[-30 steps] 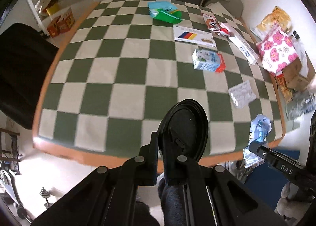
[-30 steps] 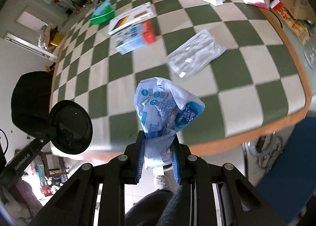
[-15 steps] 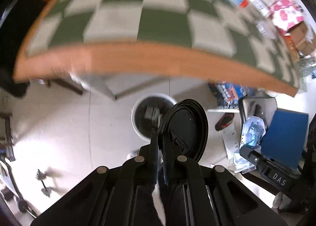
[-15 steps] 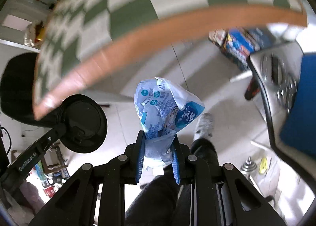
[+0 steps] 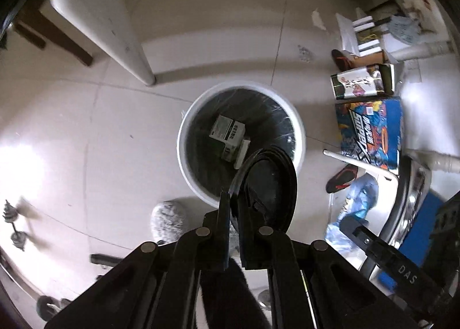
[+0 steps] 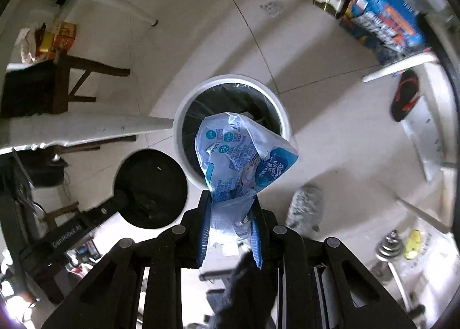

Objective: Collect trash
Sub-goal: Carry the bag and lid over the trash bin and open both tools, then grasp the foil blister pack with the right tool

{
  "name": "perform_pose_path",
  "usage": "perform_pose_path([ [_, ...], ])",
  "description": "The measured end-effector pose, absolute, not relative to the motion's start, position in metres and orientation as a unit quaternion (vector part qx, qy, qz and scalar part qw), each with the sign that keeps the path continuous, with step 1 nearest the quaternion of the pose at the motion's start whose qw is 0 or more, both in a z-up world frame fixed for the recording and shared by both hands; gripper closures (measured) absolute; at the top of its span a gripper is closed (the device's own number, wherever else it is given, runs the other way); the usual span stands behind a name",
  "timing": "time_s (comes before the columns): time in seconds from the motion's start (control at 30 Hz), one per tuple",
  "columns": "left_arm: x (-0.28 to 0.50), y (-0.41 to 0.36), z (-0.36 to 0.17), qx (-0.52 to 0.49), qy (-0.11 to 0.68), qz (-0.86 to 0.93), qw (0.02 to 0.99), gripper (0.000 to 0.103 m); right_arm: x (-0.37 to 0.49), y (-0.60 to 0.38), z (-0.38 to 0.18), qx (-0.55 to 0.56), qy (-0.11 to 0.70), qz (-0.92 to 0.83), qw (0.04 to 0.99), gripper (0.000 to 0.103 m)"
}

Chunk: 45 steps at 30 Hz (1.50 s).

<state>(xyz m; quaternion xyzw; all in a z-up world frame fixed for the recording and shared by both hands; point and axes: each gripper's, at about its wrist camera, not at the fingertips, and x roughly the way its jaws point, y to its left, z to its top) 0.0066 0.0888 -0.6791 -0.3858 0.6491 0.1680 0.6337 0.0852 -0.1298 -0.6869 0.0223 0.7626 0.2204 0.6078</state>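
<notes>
A white round trash bin (image 5: 184, 139) with a black liner stands on the floor below me, holding a small box (image 5: 227, 132); it also shows in the right wrist view (image 6: 178, 119). My left gripper (image 5: 234, 202) is shut on the black bin lid (image 5: 270, 182), held on edge at the bin's near rim; the lid also shows in the right wrist view (image 6: 151, 188). My right gripper (image 6: 230, 208) is shut on a crumpled blue plastic wrapper (image 6: 241, 153), which hangs over the bin's near edge; the wrapper also shows in the left wrist view (image 5: 356, 199).
A white table leg (image 5: 135, 50) stands left of the bin. Boxes (image 5: 371, 130) and a black-and-red slipper (image 5: 342, 178) lie to the right. A grey furry slipper (image 6: 304, 208) is near the bin. Dumbbells (image 6: 388, 248) lie on the floor. A dark chair (image 6: 57, 81) stands at left.
Both grippers have swung down from the checkered tabletop to the floor. The bin has come from far below the table edge to right under both grippers. Lid and wrapper stay gripped.
</notes>
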Motion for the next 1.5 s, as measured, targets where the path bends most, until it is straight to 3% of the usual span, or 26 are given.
perform_pose_path([
  [0.13,0.01,0.098,-0.713,-0.391,0.657,0.169,0.622,0.095,0.096,-0.118,-0.745,0.045,0.772,0.215,0.597,0.073],
  [0.2,0.01,0.101,-0.719,-0.377,0.659,0.177,0.626,0.069,0.1,-0.114,-0.774,0.043,0.783,0.211,0.584,0.062],
  [0.23,0.008,0.103,-0.72,-0.371,0.658,0.183,0.629,0.028,0.101,-0.112,-0.784,0.04,0.788,0.21,0.578,0.052],
  [0.27,0.007,0.104,-0.72,-0.363,0.658,0.19,0.631,0.001,0.101,-0.113,-0.79,0.038,0.789,0.21,0.576,0.042],
  [0.3,0.004,0.107,-0.721,-0.358,0.658,0.195,0.633,0.0,0.101,-0.112,-0.795,0.034,0.788,0.212,0.577,0.038],
  [0.37,-0.001,0.109,-0.722,-0.346,0.664,0.204,0.63,0.0,0.101,-0.112,-0.798,0.008,0.783,0.215,0.584,0.017],
  [0.47,-0.011,0.109,-0.716,-0.314,0.673,0.221,0.632,0.0,0.096,-0.11,-0.791,-0.049,0.768,0.215,0.601,0.002],
  [0.7,-0.034,0.099,-0.674,-0.242,0.683,0.246,0.643,0.0,0.079,-0.105,-0.751,-0.158,0.723,0.223,0.634,0.001],
  [0.97,-0.052,0.091,-0.597,-0.236,0.674,0.255,0.652,0.0,0.065,-0.115,-0.675,-0.169,0.71,0.224,0.646,0.001],
  [1.5,-0.061,0.08,-0.367,-0.222,0.63,0.227,0.709,0.0,0.042,-0.136,-0.409,-0.107,0.696,0.232,0.671,0.001],
])
